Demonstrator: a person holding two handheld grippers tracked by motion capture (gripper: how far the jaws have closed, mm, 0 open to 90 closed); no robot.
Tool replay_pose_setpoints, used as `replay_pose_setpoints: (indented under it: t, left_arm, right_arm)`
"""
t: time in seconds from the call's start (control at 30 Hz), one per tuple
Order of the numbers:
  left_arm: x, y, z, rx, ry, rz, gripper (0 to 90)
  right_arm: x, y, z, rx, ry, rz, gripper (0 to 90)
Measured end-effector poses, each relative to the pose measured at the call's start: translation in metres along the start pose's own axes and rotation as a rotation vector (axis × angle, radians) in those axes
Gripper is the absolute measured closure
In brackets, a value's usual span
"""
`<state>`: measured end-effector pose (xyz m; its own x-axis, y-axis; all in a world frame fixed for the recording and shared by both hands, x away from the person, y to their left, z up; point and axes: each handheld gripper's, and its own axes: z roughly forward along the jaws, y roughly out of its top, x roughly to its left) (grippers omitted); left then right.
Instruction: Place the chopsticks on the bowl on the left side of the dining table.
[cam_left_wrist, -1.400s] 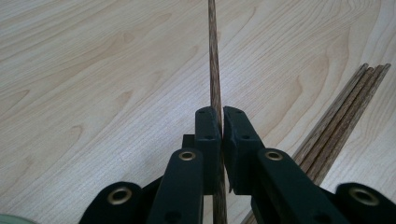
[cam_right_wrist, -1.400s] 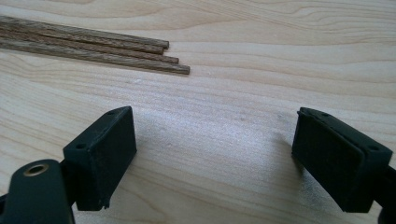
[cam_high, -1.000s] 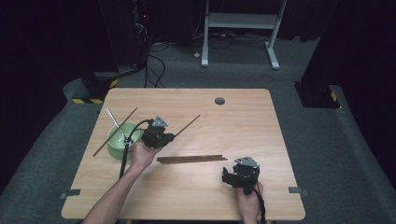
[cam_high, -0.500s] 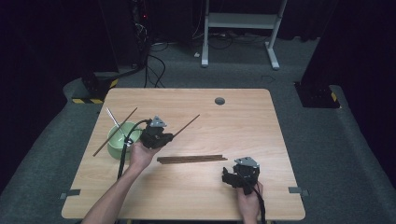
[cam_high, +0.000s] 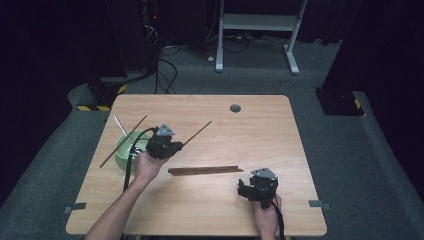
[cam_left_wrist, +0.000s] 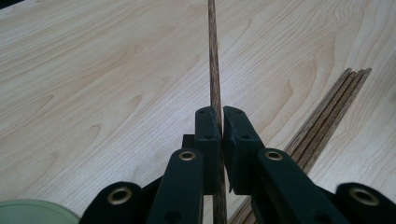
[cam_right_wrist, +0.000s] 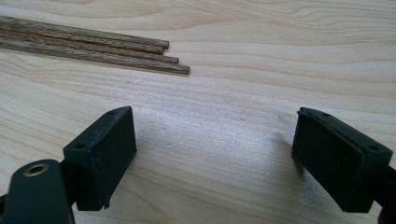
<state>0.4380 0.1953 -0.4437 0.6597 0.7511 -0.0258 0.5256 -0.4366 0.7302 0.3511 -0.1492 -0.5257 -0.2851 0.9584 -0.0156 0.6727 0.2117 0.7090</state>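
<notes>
Across the middle of the room stands a light wooden table (cam_high: 280, 150) on grey carpet, with dark equipment and a white metal frame (cam_high: 257, 22) behind it. On the table's left part sits a pale green bowl (cam_high: 122, 157), and leaning in it are a dark wooden stick (cam_high: 122, 141) and a thinner light one whose make I cannot tell. Just right of the bowl, the person's left hand (cam_high: 146, 167) holds the left gripper (cam_left_wrist: 220, 122) above the tabletop; its jaws are pressed together on a single brown chopstick (cam_high: 197, 133), which runs up and to the right from the gripper in the high view and straight ahead between the pads in the left gripper view. A sliver of the bowl's rim shows at that view's lower left corner. Near the table's middle, a bundle of brown chopsticks (cam_high: 205, 170) lies flat, side by side and touching; in the left gripper view it lies just to the right of the jaws, apart from the held stick. At the lower right of the table the right hand (cam_high: 265, 212) rests with the right gripper (cam_right_wrist: 212, 158), well apart from the left one. Its jaws stand wide apart with bare wood between them, and the ends of the bundle lie near, ahead of them, untouched.
</notes>
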Motion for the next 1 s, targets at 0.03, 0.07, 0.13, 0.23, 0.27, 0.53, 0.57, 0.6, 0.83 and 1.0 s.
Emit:
replay_pose_setpoints:
  t: [0.03, 0.07, 0.13, 0.23, 0.27, 0.53, 0.57, 0.6, 0.83, 1.0]
  left_arm:
    - [0.0, 0.0, -0.001, 0.0, 0.002, 0.002, 84.7]
    - [0.0, 0.0, -0.001, 0.001, 0.002, -0.001, 84.7]
    - [0.001, 0.0, -0.003, 0.001, 0.006, 0.004, 84.7]
    - [0.002, -0.001, -0.006, -0.004, 0.008, 0.0, 84.7]
    - [0.002, -0.001, -0.007, -0.004, 0.009, 0.002, 84.7]
    - [0.005, -0.002, -0.01, -0.005, 0.016, 0.002, 84.7]
    - [0.005, -0.002, -0.011, -0.005, 0.018, 0.001, 84.7]
    - [0.005, -0.003, -0.012, -0.008, 0.018, -0.003, 84.7]
    - [0.008, -0.004, -0.016, -0.015, 0.022, -0.013, 84.7]
    - [0.009, -0.005, -0.02, -0.019, 0.025, -0.016, 84.7]
  right_arm:
    - [0.0, 0.0, 0.0, 0.0, 0.0, 0.0, 13.3]
    - [0.0, 0.0, 0.0, 0.0, 0.0, 0.0, 13.3]
    - [0.0, 0.0, 0.0, 0.0, 0.0, 0.0, 13.3]
    - [0.0, 0.0, 0.0, 0.0, 0.0, 0.0, 13.3]
    - [0.0, 0.0, 0.0, 0.0, 0.0, 0.0, 13.3]
    - [0.0, 0.0, 0.0, 0.0, 0.0, 0.0, 13.3]
    - [0.0, 0.0, 0.0, 0.0, 0.0, 0.0, 13.3]
    - [0.0, 0.0, 0.0, 0.0, 0.0, 0.0, 13.3]
    - [0.0, 0.0, 0.0, 0.0, 0.0, 0.0, 13.3]
    - [0.0, 0.0, 0.0, 0.0, 0.0, 0.0, 13.3]
